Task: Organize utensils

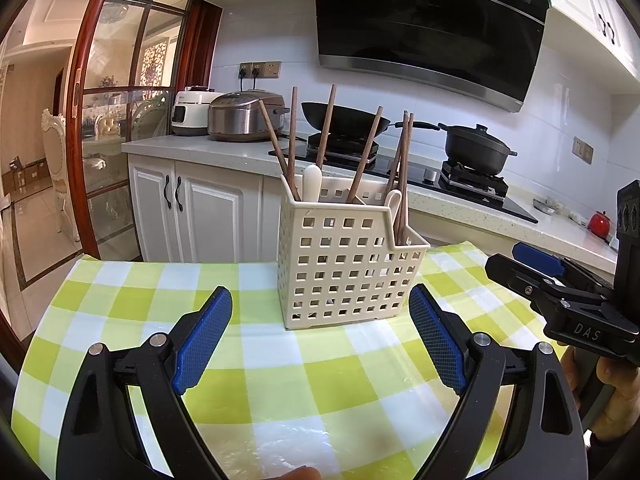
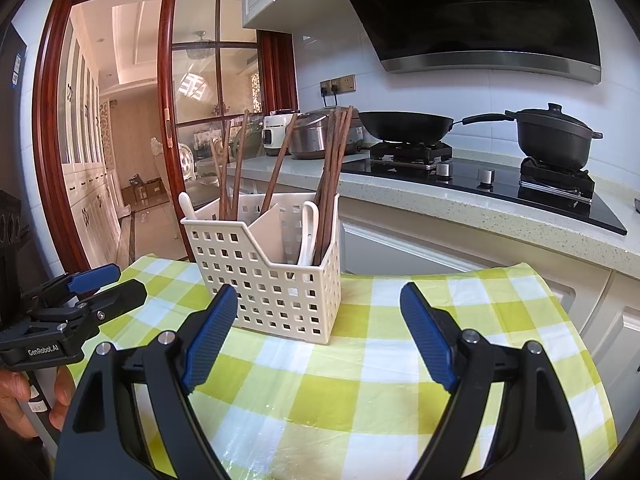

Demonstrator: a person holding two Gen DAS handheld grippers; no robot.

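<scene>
A cream perforated caddy (image 1: 352,264) stands upright near the far edge of the checked table (image 1: 256,364), wooden chopsticks (image 1: 365,156) and white spoons (image 1: 312,184) rising from it, handles up and fanned apart. Only the right wrist view shows its slanted inner divider (image 2: 267,224). The left gripper (image 1: 320,336) and right gripper (image 2: 318,334) hover with fingers spread wide, holding nothing.
</scene>
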